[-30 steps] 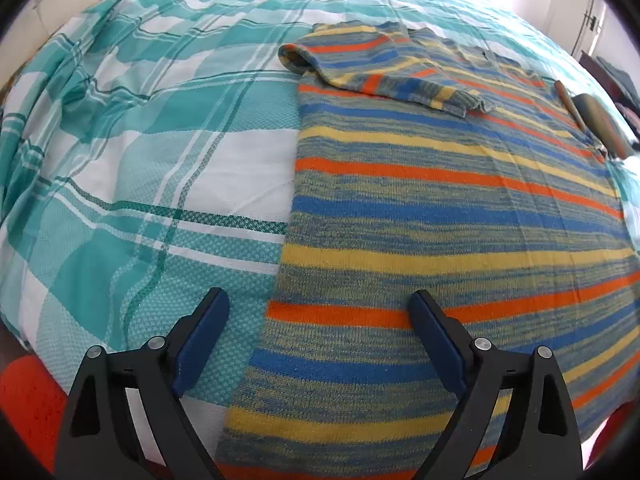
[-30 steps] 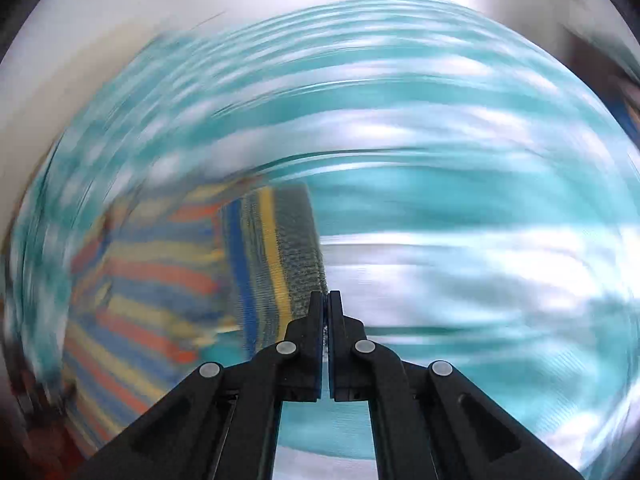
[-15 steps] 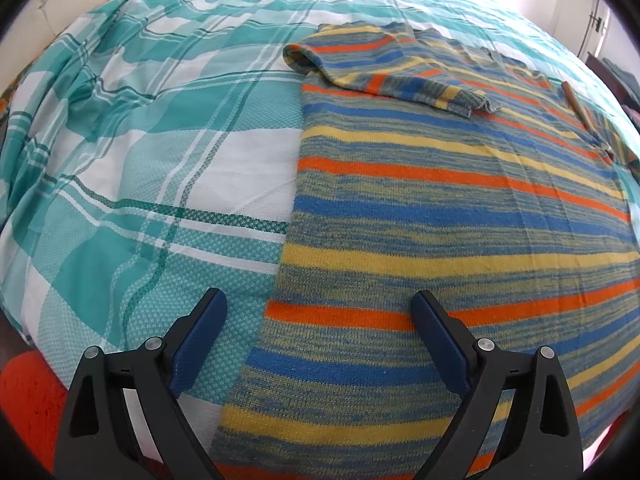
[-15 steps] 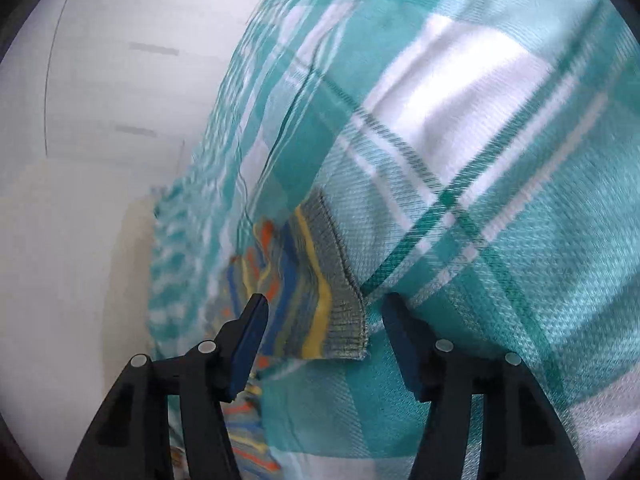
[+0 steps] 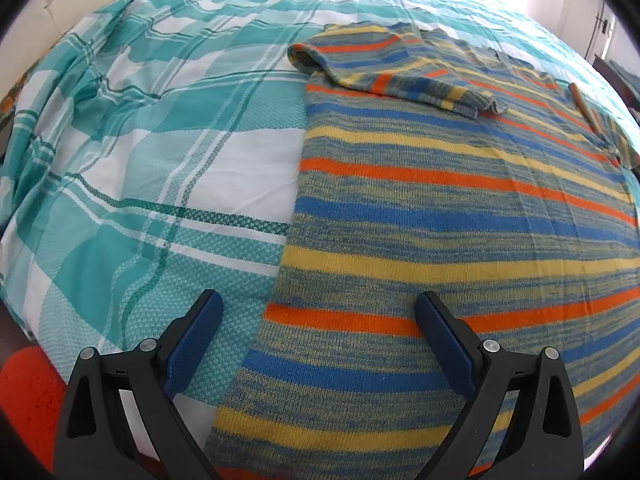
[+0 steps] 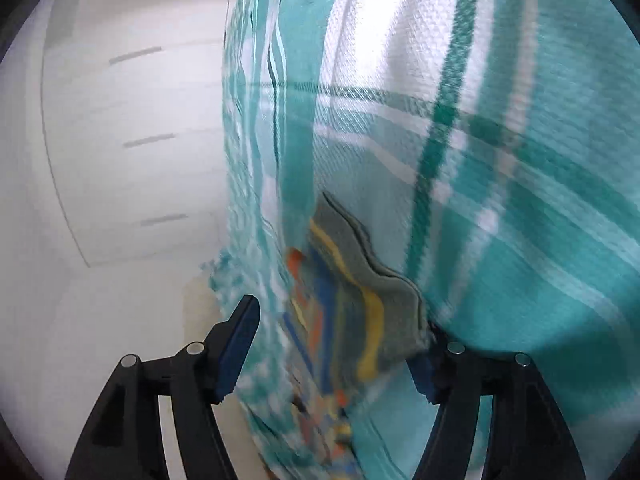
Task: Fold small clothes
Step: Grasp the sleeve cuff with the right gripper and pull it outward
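Note:
A knitted sweater (image 5: pixel 440 208) striped blue, yellow and orange lies flat on a teal plaid bedspread (image 5: pixel 160 140). Its left sleeve (image 5: pixel 400 72) is folded across the chest. My left gripper (image 5: pixel 318 300) hovers open over the sweater's lower left edge, one finger over the bedspread and the other over the knit. In the right wrist view, which is rolled sideways, the other sleeve's grey cuff (image 6: pixel 384 292) lies on the bedspread (image 6: pixel 520 160) between the fingers of my right gripper (image 6: pixel 338 320). Its jaws are opening, and the cuff hides the right fingertip.
A red-orange object (image 5: pixel 24 392) sits below the bed's near left corner. A thin brown strip (image 5: pixel 584 108) lies at the sweater's far right. A white panelled wall or wardrobe (image 6: pixel 120 140) stands beyond the bed's edge.
The right gripper was shut on the striped sleeve; its jaws have spread and the view has rolled, with the cuff now loose on the bedspread. The left gripper has kept still.

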`<action>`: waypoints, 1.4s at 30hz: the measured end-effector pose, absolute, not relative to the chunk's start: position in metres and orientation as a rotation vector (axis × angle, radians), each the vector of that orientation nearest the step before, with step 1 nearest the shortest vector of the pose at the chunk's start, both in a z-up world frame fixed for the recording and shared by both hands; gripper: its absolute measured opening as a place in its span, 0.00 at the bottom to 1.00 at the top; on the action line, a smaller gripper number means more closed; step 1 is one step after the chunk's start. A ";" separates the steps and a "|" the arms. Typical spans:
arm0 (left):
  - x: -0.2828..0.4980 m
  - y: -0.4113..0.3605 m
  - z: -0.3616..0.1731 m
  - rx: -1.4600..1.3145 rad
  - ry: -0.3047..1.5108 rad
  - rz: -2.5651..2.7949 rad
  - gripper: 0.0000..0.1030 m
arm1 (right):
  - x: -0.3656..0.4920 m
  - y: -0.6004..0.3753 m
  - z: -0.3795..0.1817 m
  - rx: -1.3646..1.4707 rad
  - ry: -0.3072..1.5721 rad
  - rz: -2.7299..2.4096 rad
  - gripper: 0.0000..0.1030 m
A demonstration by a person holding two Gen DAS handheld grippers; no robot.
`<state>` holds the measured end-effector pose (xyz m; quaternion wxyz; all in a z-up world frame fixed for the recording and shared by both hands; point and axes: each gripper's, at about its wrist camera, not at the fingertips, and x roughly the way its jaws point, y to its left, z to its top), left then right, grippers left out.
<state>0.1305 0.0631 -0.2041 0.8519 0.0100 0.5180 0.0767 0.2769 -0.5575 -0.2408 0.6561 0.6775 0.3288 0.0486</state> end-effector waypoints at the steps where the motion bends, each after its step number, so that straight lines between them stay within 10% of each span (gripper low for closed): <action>1: 0.131 0.063 -0.204 0.022 1.090 0.162 0.95 | 0.282 -0.558 -0.241 1.535 0.748 0.124 0.56; 4: 0.131 0.063 -0.204 0.021 1.090 0.163 0.95 | 0.285 -0.566 -0.223 1.345 0.757 0.045 0.05; 17: 0.131 0.063 -0.205 0.025 1.083 0.165 0.96 | 0.278 -0.541 -0.136 0.335 0.776 -0.235 0.03; 22: 0.131 0.063 -0.205 0.027 1.080 0.163 0.97 | 0.249 -0.564 -0.180 0.526 0.902 -0.282 0.04; 29: 0.132 0.062 -0.206 0.029 1.078 0.172 0.98 | 0.256 -0.620 -0.175 0.802 0.915 -0.108 0.38; 33: 0.132 0.062 -0.207 0.030 1.077 0.180 0.99 | 0.295 -0.623 -0.180 0.763 1.015 -0.032 0.39; 34: 0.132 0.062 -0.207 0.030 1.077 0.181 0.99 | 0.300 -0.619 -0.181 0.740 1.041 -0.012 0.34; 35: 0.132 0.062 -0.207 0.030 1.078 0.183 0.99 | 0.306 -0.612 -0.183 0.678 1.082 -0.011 0.01; 42: 0.134 0.065 -0.208 0.014 1.089 0.172 1.00 | 0.298 -0.586 -0.181 0.438 1.068 -0.233 0.01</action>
